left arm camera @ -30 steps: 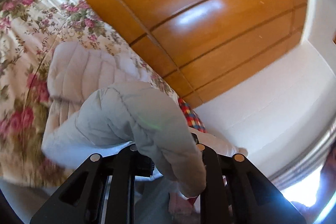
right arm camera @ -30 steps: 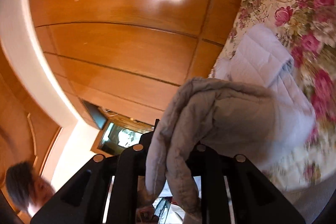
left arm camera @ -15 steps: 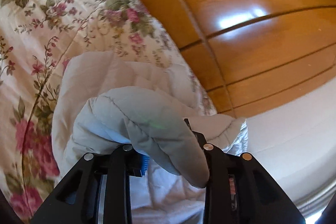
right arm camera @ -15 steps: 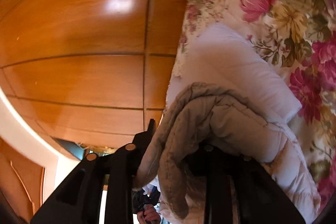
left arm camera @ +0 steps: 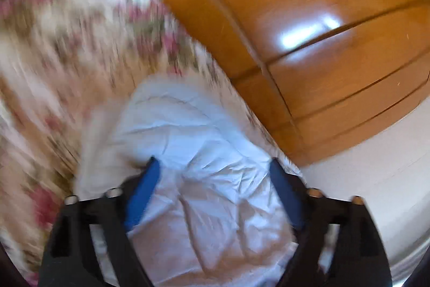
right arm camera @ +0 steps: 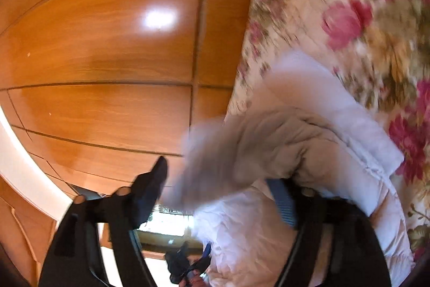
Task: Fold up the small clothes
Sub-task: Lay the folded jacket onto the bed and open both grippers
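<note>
A pale quilted jacket (left arm camera: 204, 131) lies folded on the floral bedspread (left arm camera: 67, 45). In the left wrist view my left gripper (left arm camera: 213, 160) hovers just over it, jaws opening wide, blue pads (left arm camera: 142, 190) apart, with the white fabric below and nothing pinched. In the right wrist view a blurred grey fold of the jacket (right arm camera: 268, 141) slips off between the spread fingers of my right gripper (right arm camera: 216, 171), whose jaws are also opening. That fold drapes over the right finger; the pads do not press on it.
Glossy wooden wardrobe panels (left arm camera: 322, 18) rise right behind the bed edge, also filling the left of the right wrist view as wardrobe panels (right arm camera: 107, 45). A white wall (left arm camera: 376, 166) stands to the right. Both views are motion-blurred.
Both grippers were shut on a fold of the jacket and carried it forward and down over the rest. Now both sets of jaws stand apart and the fold drops onto the garment.
</note>
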Available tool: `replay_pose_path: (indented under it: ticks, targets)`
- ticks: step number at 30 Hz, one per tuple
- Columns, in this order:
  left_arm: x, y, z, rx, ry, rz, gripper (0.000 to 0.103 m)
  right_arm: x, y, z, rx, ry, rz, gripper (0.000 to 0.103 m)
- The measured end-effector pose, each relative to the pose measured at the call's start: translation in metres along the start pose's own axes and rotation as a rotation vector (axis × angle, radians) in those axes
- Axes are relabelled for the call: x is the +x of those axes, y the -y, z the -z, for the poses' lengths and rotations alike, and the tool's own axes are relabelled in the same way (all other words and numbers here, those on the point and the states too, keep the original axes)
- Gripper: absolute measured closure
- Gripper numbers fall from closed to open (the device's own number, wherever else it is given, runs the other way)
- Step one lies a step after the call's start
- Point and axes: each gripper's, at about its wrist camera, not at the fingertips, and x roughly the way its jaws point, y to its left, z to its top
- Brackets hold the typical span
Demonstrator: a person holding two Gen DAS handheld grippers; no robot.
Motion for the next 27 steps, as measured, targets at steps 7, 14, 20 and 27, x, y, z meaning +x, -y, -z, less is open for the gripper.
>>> replay_pose_path:
  ticks: [7, 14, 20, 27]
  targets:
    - [-0.037, 0.025, 0.024, 0.169, 0.116, -0.166, 0.010, -0.027, -0.072, 0.030, -0.502, 0.079, 0.354, 0.015]
    - [-0.046, 0.025, 0.094, 0.314, 0.087, -0.229, 0.010, -0.050, -0.070, 0.085, -0.745, 0.049, 0.558, 0.024]
    - [-0.033, 0.016, 0.121, 0.381, 0.017, -0.322, 0.010, -0.048, -0.033, 0.099, -0.701, -0.028, 0.629, 0.034]
    - [-0.039, 0.015, 0.124, 0.365, -0.006, -0.406, 0.010, -0.054, -0.041, 0.106, -0.773, 0.027, 0.725, 0.039]
